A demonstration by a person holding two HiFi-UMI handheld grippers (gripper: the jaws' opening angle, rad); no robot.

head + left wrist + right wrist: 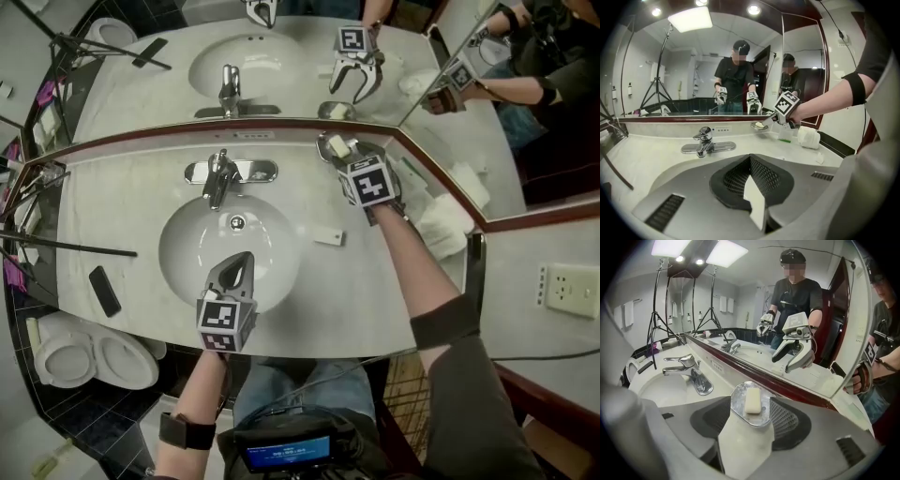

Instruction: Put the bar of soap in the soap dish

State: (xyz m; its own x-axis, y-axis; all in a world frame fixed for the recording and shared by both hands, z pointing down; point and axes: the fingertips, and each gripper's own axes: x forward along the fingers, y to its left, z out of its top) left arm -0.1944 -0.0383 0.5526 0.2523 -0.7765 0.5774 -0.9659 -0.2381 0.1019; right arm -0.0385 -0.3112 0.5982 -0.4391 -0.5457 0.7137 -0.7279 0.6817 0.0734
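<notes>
At the front edge of the vanity counter (pixel 356 300), the left gripper (pixel 241 264) hung over the white oval basin (pixel 187 251). Its jaws were pressed together with nothing between them; its own view showed the dark, mesh-textured pads meeting in a point. Past the basin stood the chrome faucet (pixel 220 176) on its flat plate. A small white tag (pixel 329 237) lay on the pale mottled stone to the basin's right, and a black slab (pixel 104 291) lay near the left edge. A crumpled white cloth (pixel 448 225) sat along the right edge.

Toward the back right corner, the right gripper (pixel 345 155) reached to the soap dish (pixel 737 401), with its jaws standing apart on either side and its pads pressing on nothing. From the head view its cube and fingers covered part of the dish. The right gripper view showed the dish whole — a shallow, rounded tray of dimpled silvery metal. The bar of soap (pixel 753 401) lay flat inside it, cream-coloured and rectangular with softened corners. Behind ran the mirror (pixel 141 84), set in a dark red frame along the back edge.
</notes>
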